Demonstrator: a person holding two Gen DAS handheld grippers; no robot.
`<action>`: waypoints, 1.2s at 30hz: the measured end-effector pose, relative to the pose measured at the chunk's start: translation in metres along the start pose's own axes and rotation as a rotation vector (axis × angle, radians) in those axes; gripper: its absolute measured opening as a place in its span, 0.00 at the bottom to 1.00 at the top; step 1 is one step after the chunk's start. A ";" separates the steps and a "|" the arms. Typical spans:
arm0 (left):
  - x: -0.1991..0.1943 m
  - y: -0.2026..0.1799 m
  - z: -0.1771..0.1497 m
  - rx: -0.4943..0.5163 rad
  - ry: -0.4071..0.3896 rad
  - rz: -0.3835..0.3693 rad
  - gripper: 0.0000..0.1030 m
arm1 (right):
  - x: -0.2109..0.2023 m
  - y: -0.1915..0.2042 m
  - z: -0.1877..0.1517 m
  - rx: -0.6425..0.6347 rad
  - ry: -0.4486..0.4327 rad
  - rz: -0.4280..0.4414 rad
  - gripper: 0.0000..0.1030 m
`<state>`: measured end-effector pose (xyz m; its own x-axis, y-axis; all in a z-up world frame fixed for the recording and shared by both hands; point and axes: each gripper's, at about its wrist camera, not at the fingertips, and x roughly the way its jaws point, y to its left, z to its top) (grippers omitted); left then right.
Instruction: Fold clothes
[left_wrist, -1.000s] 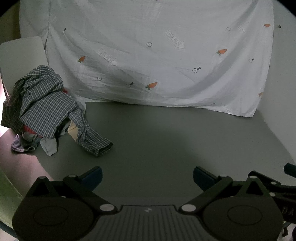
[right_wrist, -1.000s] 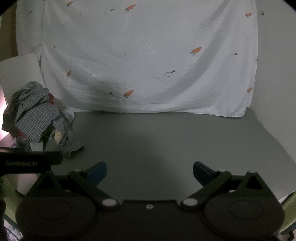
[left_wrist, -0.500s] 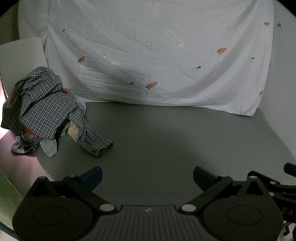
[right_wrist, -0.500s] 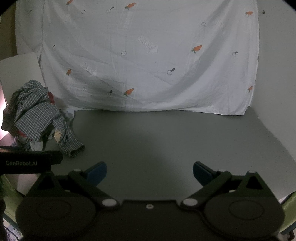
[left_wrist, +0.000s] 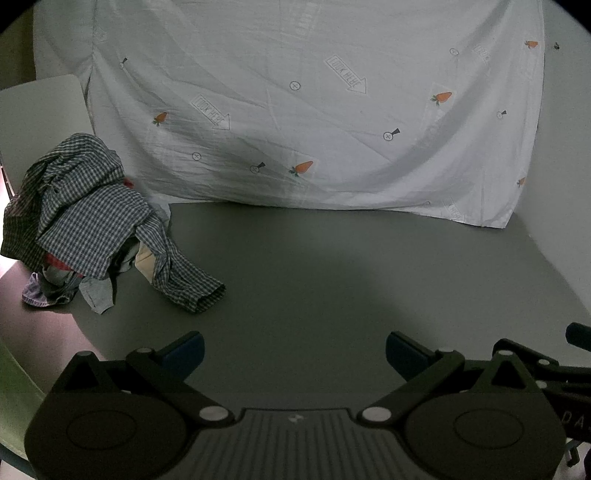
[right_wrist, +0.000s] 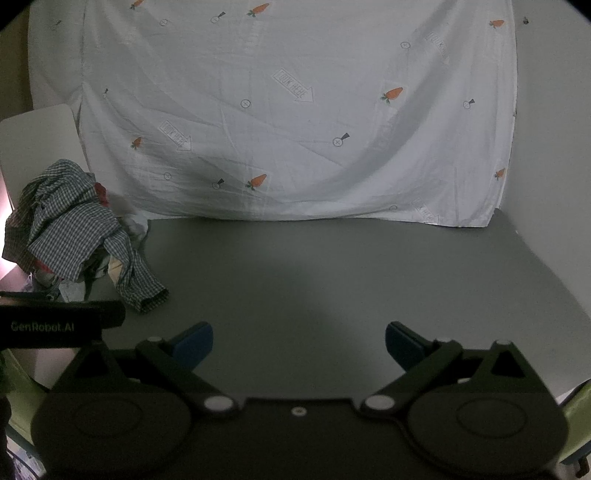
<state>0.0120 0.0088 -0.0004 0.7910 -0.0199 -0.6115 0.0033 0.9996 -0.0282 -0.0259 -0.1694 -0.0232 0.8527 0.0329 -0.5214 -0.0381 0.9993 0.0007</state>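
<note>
A heap of clothes lies at the left side of the grey table (left_wrist: 332, 280), topped by a blue-and-white checked shirt (left_wrist: 88, 218) with one sleeve trailing toward the middle. Under it show red, cream and grey garments. The same checked shirt (right_wrist: 70, 229) sits at the far left in the right wrist view. My left gripper (left_wrist: 295, 350) hovers over the table's near part, open and empty, well right of the heap. My right gripper (right_wrist: 299, 343) is also open with nothing between its fingers, beside the left one, whose body (right_wrist: 55, 325) shows at the left edge.
A white sheet (left_wrist: 314, 110) printed with carrots and arrows hangs behind the table along its far edge. A pale chair back (left_wrist: 40, 114) stands behind the heap. A plain wall (right_wrist: 554, 147) bounds the right side. Green chair edges (right_wrist: 576, 417) show near the front corners.
Both views barely shift; the heap and the sheet stay where they were, and both grippers stay open.
</note>
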 end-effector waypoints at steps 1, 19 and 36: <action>0.000 0.000 0.000 0.000 0.000 0.000 1.00 | 0.000 0.000 0.000 0.000 0.000 0.001 0.98; 0.005 0.001 0.000 0.017 0.022 -0.004 1.00 | 0.000 -0.006 -0.001 0.047 0.033 0.004 0.98; 0.071 -0.053 0.029 -0.040 0.047 -0.167 1.00 | 0.071 -0.098 0.016 0.260 0.066 0.164 1.00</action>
<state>0.0860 -0.0452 -0.0193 0.7521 -0.1870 -0.6319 0.1067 0.9808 -0.1633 0.0473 -0.2646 -0.0465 0.8101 0.2015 -0.5506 -0.0305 0.9523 0.3036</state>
